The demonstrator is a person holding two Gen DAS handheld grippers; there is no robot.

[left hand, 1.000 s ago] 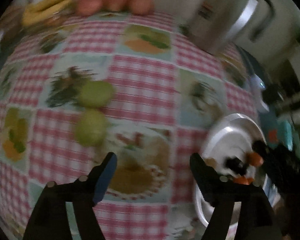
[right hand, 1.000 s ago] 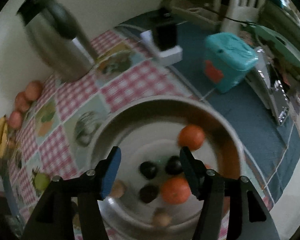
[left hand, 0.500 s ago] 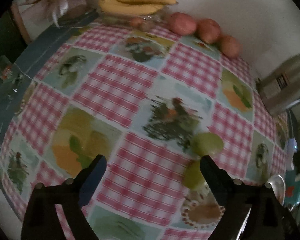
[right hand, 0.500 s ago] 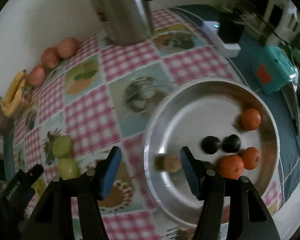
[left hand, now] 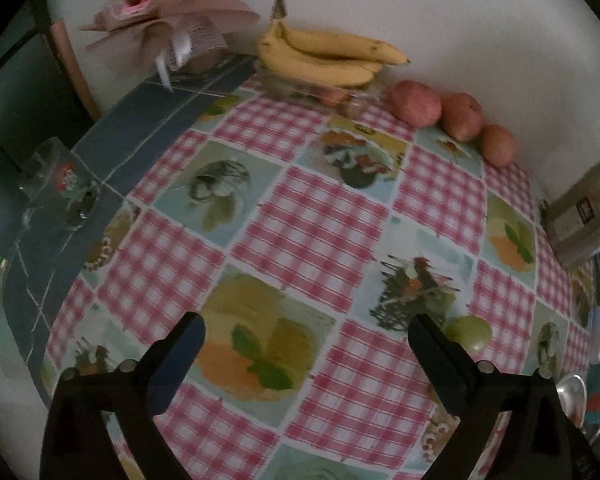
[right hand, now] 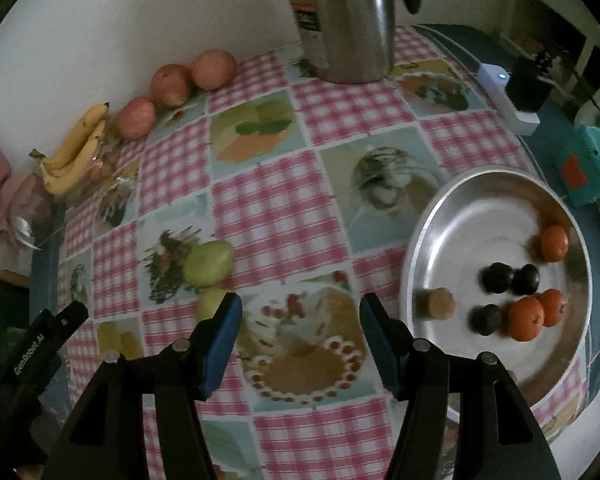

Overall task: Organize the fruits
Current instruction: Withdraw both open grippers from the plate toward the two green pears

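A counter (right hand: 284, 216) under a pink-checked cloth carries the scene, a steel flask (right hand: 340, 16) at its back edge by the wall. To the right sits a wide steel tray (right hand: 432, 216) already holding three oranges (right hand: 526, 318), three dark fruits (right hand: 498, 277) and one small brown fruit (right hand: 440, 303). Bananas (left hand: 324, 56) and three red apples (left hand: 416, 103) line the wall. Two green fruits lie loose mid-counter: one in plain view (right hand: 209, 262), the second (right hand: 210, 302) half hidden behind a finger of the right tongs (right hand: 300, 320). These stand half apart with nothing between them and, a second ago above the tray, now hang over bare cloth. The left tongs (left hand: 306, 336), jaws opening wider and empty, have swung off the green fruit, now beside their right finger. Judged from this, both hands have left the tray for the fruit still to be sorted.
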